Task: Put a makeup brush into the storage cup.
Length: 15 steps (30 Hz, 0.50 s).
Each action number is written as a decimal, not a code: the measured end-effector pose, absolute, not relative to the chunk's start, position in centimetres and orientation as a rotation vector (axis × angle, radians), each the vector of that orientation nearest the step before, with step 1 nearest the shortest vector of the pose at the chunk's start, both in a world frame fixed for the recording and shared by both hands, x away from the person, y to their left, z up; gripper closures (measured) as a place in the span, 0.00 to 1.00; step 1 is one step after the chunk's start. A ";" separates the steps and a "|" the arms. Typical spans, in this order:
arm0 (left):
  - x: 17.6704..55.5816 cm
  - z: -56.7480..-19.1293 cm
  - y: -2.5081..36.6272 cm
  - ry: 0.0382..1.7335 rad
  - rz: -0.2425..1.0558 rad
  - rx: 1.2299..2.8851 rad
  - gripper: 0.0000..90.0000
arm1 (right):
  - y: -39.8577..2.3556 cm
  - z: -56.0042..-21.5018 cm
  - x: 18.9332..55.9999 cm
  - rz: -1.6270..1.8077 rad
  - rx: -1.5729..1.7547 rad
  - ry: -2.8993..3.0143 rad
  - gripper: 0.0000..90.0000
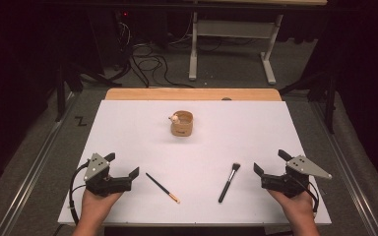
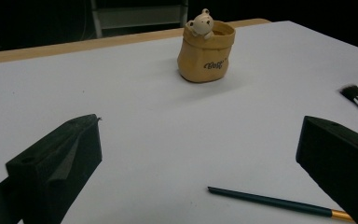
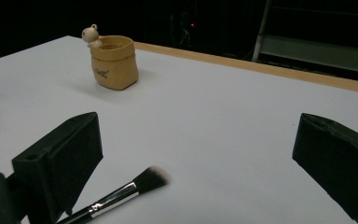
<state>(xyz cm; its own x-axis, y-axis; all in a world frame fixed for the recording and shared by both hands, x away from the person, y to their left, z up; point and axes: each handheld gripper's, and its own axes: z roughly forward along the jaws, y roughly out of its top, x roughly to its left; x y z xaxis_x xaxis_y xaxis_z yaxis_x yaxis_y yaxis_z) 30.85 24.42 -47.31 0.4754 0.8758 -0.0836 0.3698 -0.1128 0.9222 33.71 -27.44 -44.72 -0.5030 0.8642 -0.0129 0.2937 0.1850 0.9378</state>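
Here two brushes [image 1: 229,182], one pot [image 1: 182,124]; each tool [image 1: 124,164] wide open, empty.

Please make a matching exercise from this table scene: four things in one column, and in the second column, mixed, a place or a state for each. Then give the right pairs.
Things:
1. tan pot
2. thin brush
3. make-up brush
4. left gripper

Places or states:
A. lies flat near the right gripper, bristles toward the far edge
B. stands upright past the middle of the white table, a small bear figure on its rim
C. fingers wide apart, holding nothing
D. lies flat near the left gripper, gold end toward the person

Pairs: 1-B, 2-D, 3-A, 4-C
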 end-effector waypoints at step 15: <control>30.2 -46.8 24.4 1.074 0.653 1.637 0.10 | -27.9 -44.6 33.4 1.324 1.071 1.877 0.04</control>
